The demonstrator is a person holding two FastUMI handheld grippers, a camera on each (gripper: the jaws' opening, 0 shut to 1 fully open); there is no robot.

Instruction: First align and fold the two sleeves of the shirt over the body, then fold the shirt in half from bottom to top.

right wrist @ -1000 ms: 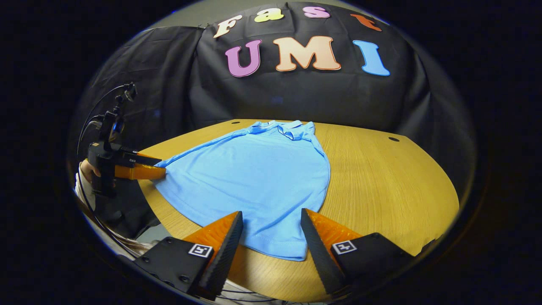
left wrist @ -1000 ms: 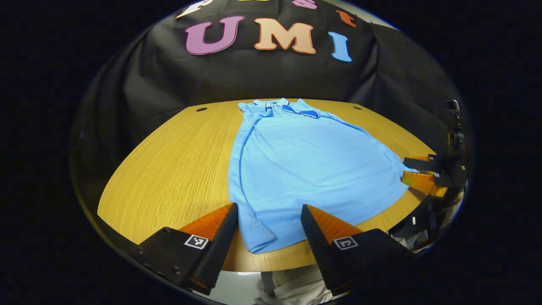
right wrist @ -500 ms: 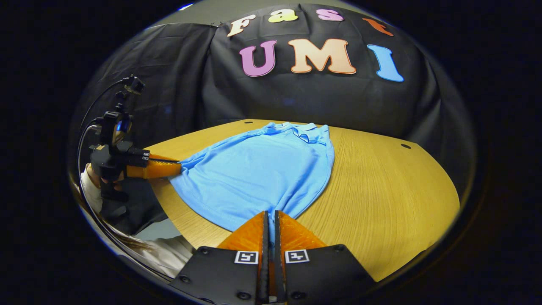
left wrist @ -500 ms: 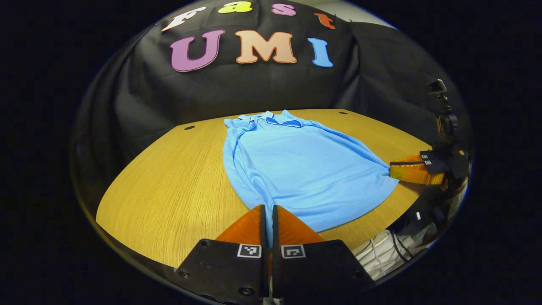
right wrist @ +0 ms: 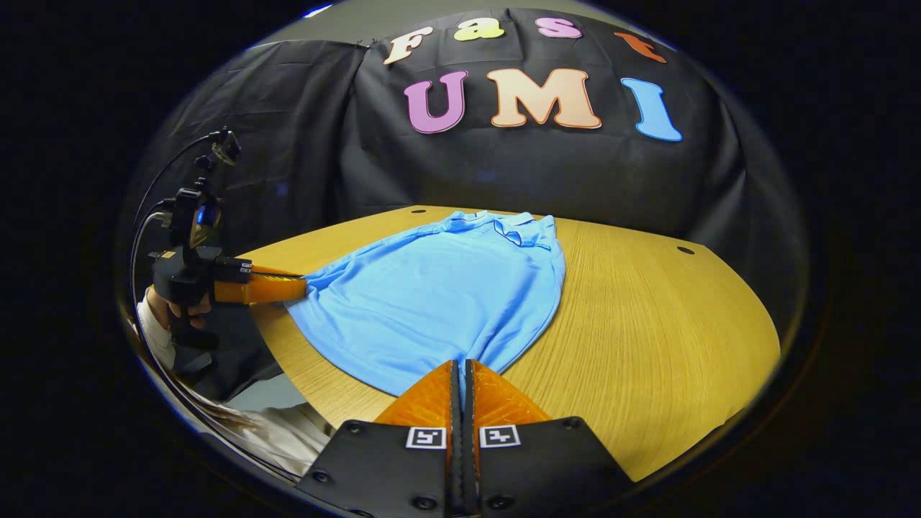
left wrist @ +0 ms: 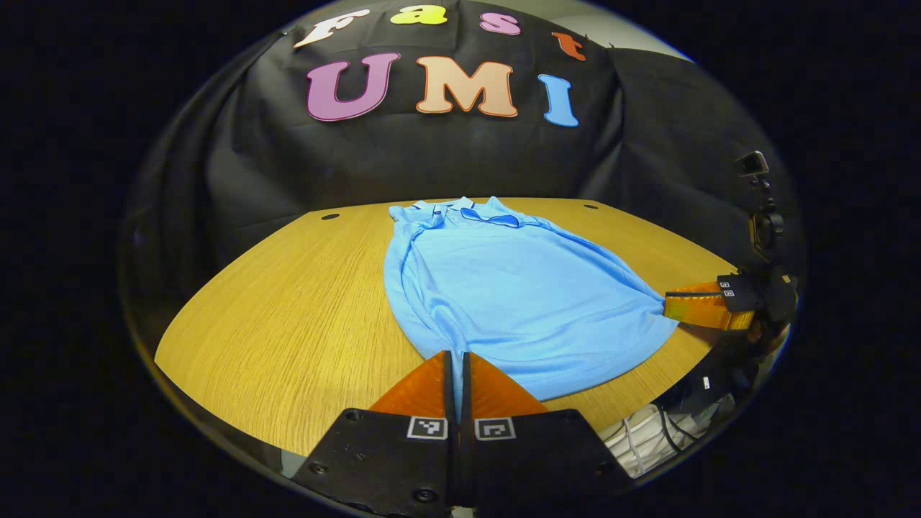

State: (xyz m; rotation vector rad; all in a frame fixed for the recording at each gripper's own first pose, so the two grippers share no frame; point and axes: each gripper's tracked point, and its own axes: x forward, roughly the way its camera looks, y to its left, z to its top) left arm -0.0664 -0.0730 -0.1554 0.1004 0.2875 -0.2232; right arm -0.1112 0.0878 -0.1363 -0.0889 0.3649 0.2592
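Shirt: The blue shirt [left wrist: 504,288] lies flat on the wooden table [left wrist: 288,316], with its collar [left wrist: 475,211] at the far side and its bottom edge at the near side. The sleeves look tucked in over the body already.

Left claw: The left gripper [left wrist: 455,354] is squeezed tight on the near left corner of the bottom edge. A thin bit of blue cloth shows between its fingers.

Right claw: The right gripper [right wrist: 462,363] is squeezed tight too, on the near right corner of the bottom edge. From the left gripper view it sits at the right side of the shirt.

Step now: I think both corners are held, so the next thing is to lift them and carry them to the collar.

What could go wrong: The cloth is thin and floppy. If one claw goes faster or higher, the fold could end up crooked.

Another worry: A hard pull toward the near side could drag the whole shirt and untuck the sleeves.

Also: If the bite on a corner is small, it might slip out partway.
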